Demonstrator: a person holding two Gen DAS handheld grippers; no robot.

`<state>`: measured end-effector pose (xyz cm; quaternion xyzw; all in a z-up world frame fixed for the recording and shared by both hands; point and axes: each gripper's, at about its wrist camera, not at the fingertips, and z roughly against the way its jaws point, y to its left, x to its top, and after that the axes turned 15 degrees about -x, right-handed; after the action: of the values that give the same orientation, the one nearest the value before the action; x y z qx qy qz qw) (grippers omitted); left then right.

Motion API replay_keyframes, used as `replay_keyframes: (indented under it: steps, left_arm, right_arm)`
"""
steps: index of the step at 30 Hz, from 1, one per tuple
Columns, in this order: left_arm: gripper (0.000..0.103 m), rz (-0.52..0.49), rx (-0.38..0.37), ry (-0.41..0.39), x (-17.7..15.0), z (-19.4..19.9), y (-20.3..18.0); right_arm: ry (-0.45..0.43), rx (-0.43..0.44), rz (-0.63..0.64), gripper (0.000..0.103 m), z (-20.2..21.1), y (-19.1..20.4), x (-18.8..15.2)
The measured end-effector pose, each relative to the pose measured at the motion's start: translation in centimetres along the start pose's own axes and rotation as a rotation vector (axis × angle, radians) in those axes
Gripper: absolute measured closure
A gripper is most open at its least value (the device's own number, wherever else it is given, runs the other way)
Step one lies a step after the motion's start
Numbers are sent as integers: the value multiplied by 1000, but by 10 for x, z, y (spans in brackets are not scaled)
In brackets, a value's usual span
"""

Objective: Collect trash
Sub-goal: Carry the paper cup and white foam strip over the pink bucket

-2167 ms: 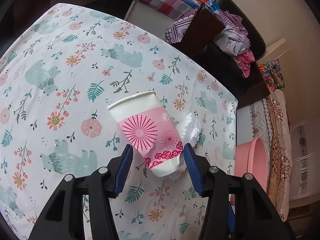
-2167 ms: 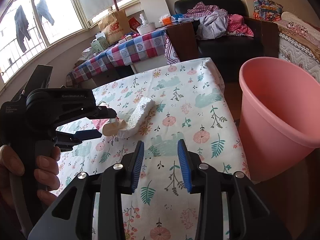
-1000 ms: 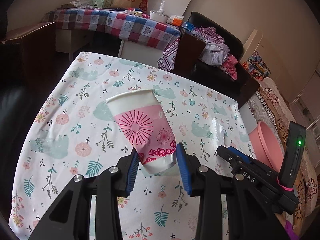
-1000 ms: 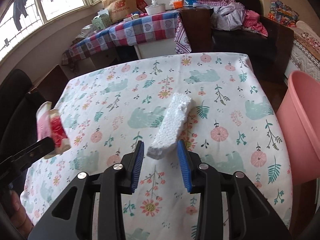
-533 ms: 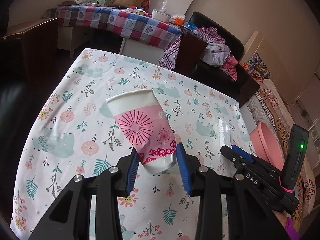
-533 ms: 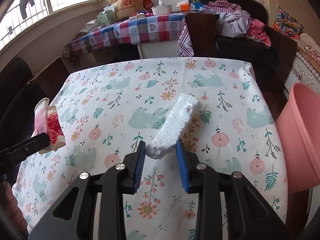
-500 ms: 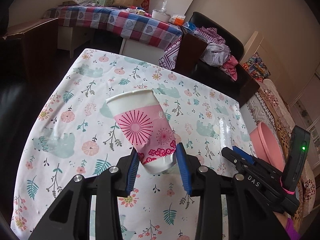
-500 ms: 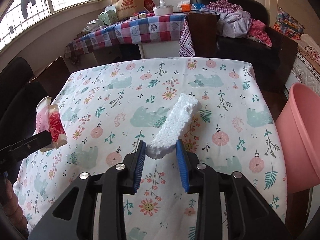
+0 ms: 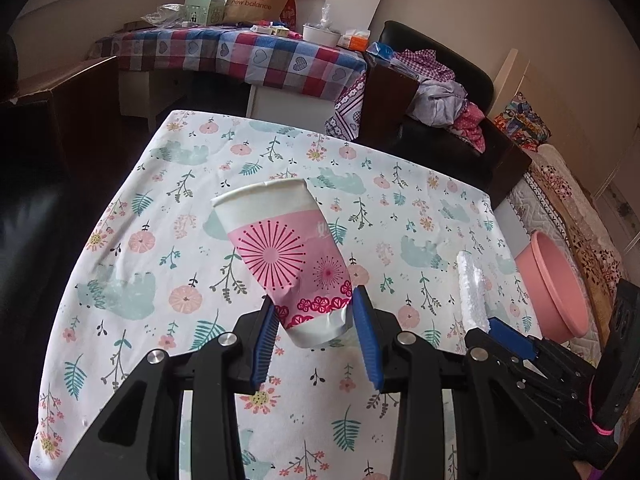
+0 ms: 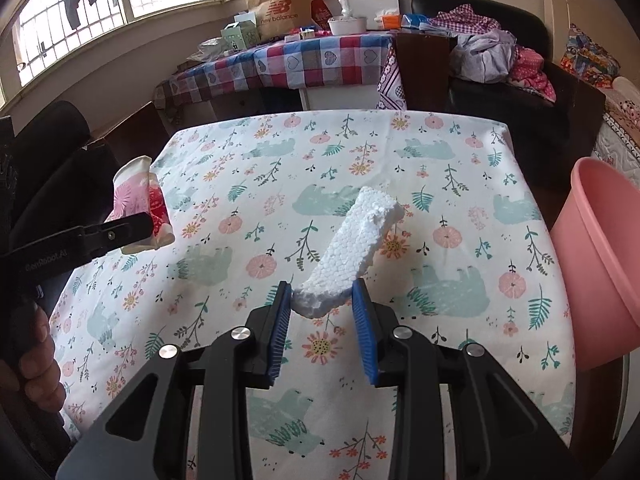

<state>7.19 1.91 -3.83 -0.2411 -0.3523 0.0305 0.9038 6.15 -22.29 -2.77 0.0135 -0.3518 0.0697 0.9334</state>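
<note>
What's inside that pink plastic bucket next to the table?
The round pink plastic bucket shows only bare pink inner wall; no trash is visible in it. Its bottom is hidden by the rim and the picture's edge.

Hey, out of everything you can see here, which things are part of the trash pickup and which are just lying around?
Part of the job:
- paper cup, held in the left gripper
- foam block, held in the right gripper
- pink bin beside the table

Just lying about:
- paper shopping bag
- clothes pile on the armchair
- white bowl on the checked table
</note>
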Motion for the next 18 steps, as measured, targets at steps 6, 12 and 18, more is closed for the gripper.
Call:
replay_keyframes:
  steps: [6,12,18]
  left_arm:
    - [67,-12,30,7,-3,-1,-4]
    - [67,-28,47,15,-3,-3,-9]
    - [67,-43,63,19,-4,-6,-16]
  right_arm:
    - [-15,22,-19,71,3,-4,-1]
    - [-34,37,-11,71,7,-3,-2]
    - [-59,50,22,71,16,1,-5]
